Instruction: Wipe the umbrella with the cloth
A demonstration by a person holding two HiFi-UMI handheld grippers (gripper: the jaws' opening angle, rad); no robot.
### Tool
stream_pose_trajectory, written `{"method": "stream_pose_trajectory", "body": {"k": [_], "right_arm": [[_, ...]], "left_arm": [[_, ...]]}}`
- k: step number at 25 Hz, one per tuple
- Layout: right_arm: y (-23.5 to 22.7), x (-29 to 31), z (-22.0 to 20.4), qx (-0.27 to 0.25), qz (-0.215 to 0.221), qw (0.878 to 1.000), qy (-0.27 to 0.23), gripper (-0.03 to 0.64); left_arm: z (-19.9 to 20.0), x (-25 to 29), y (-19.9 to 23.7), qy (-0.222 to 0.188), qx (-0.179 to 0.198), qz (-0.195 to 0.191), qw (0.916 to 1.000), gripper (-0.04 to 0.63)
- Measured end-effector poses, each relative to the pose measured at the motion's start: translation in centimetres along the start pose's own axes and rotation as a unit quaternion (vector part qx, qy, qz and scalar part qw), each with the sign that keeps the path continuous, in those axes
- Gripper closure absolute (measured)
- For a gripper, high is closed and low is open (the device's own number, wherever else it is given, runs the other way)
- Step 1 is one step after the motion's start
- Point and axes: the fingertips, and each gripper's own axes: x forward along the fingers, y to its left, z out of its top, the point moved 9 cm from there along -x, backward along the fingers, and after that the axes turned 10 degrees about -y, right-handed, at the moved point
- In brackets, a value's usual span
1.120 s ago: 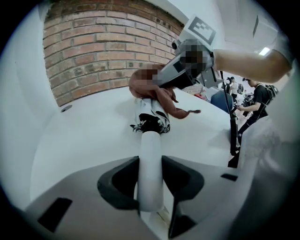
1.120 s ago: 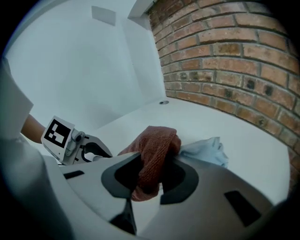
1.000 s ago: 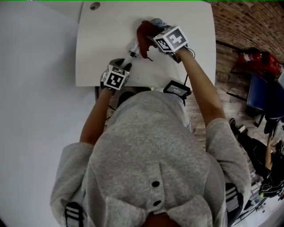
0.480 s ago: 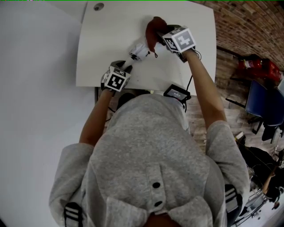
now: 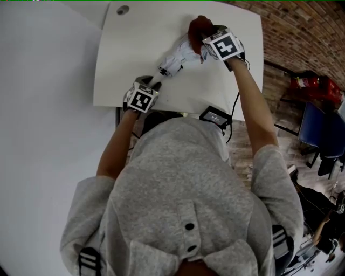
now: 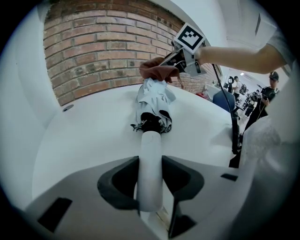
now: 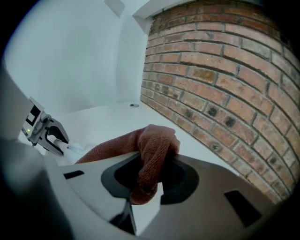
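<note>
A folded pale umbrella [image 5: 178, 58] [image 6: 153, 101] lies on the white table [image 5: 124, 59], its white handle [image 6: 151, 173] pointing at the near edge. My left gripper [image 5: 146, 89] [image 6: 151, 180] is shut on that handle, at the table's front. A red-brown cloth [image 5: 197, 28] [image 7: 150, 150] is bunched in my right gripper [image 5: 207, 40] [image 7: 150, 180], which is shut on it. The cloth rests on the umbrella's far end, seen in the left gripper view as a dark red wad [image 6: 158, 71] over the canopy tip.
A brick wall [image 6: 103, 47] [image 7: 225, 89] stands behind the table. A small round hole [image 5: 123, 9] marks the table's far left corner. A black device [image 5: 214, 115] with a cable hangs at the front right edge. Chairs and gear [image 5: 318, 124] fill the floor to the right.
My right gripper has slid the cloth along the umbrella, away from the handle toward the far tip, uncovering more of the pale canopy. The left gripper has stayed put on the handle.
</note>
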Motion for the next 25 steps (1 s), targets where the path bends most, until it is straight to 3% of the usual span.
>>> {"method": "stream_pose_trajectory", "body": {"k": [6, 9, 12, 16, 25], "right_arm": [[-3.5, 0.8, -0.2, -0.048, -0.097, 0.993, 0.048, 0.52], [-4.4, 1.0, 0.6, -0.041, -0.117, 0.991, 0.045, 0.522], [-3.7, 2.2, 1.8, -0.028, -0.098, 0.994, 0.028, 0.522], [-0.1, 4.7, 3.2, -0.032, -0.029, 0.999, 0.022, 0.522], [5.9, 7.3, 3.0, -0.063, 0.037, 0.993, 0.095, 0.522]], "left_arm": [[0.0, 0.0, 0.0, 0.0, -0.002, 0.0, 1.0, 0.44], [-0.1, 0.1, -0.2, -0.001, -0.004, 0.0, 1.0, 0.44], [0.2, 0.1, -0.1, -0.006, -0.002, -0.003, 1.0, 0.44], [-0.3, 0.3, 0.2, -0.003, -0.005, -0.001, 1.0, 0.439], [0.2, -0.1, -0.1, -0.014, -0.004, -0.002, 0.9999, 0.44]]}}
